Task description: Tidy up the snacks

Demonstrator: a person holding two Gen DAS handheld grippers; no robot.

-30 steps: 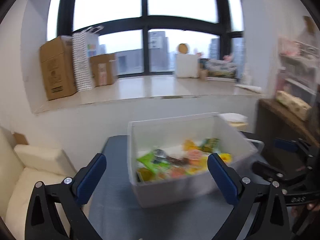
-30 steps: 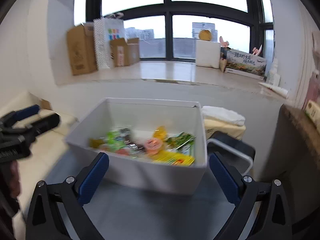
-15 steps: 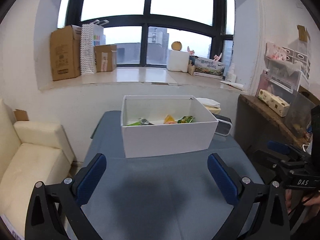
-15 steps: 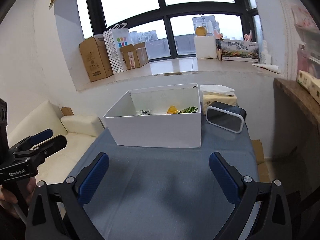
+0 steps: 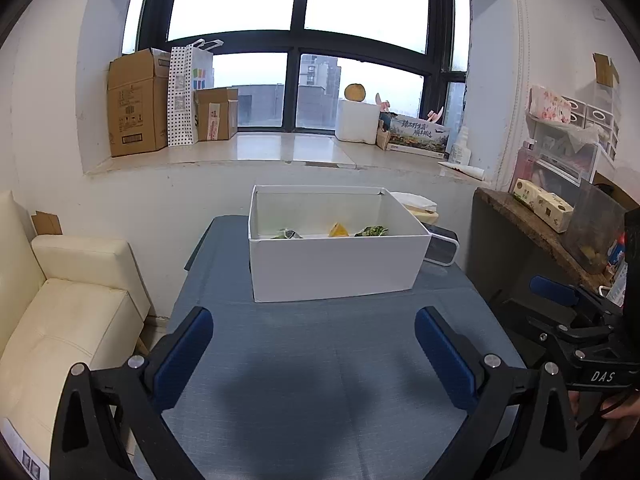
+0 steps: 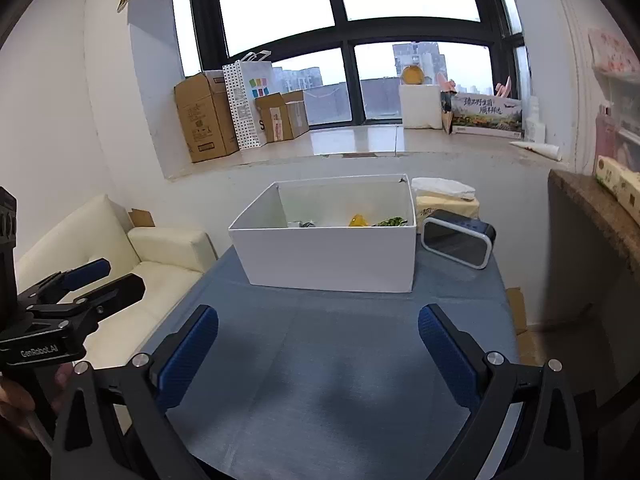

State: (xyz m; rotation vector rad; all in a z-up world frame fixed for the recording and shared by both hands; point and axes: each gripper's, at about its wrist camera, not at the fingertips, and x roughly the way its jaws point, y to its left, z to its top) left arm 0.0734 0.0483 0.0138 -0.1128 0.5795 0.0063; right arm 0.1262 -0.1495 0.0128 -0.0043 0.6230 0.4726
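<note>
Starting at the far left, there's a cream sofa (image 5: 60, 312) sitting just beside the table (image 5: 320, 380), which has a blue-grey cloth over it. My left gripper (image 5: 314, 354) hangs above the near part of that cloth with its blue-padded fingers (image 5: 182, 354) spread wide, nothing between them.

Up on the windowsill there's a tall cardboard box (image 5: 136, 102), then a dotted paper bag (image 5: 186, 94), then a smaller cardboard box (image 5: 216, 114).

Middle of the table, toward the far end, is the white box (image 5: 332, 268), well apart from both grippers. The snacks (image 5: 338, 230) are down inside it, and I can only see the tops of them over the front wall: something green at the left, an orange-yellow packet in the middle, a green packet (image 6: 390, 222) at the right. Can't tell exactly what each one is.

My right gripper (image 6: 318, 354) is the same deal, spread wide over the bare cloth and gripping nothing.

Just right of the box is a black speaker-looking thing with a white rim (image 6: 458, 242), and behind it a tissue pack (image 6: 444, 196). Further right is a dark side counter (image 5: 516, 216) with a patterned carton (image 5: 542, 204) lying on it.
</note>
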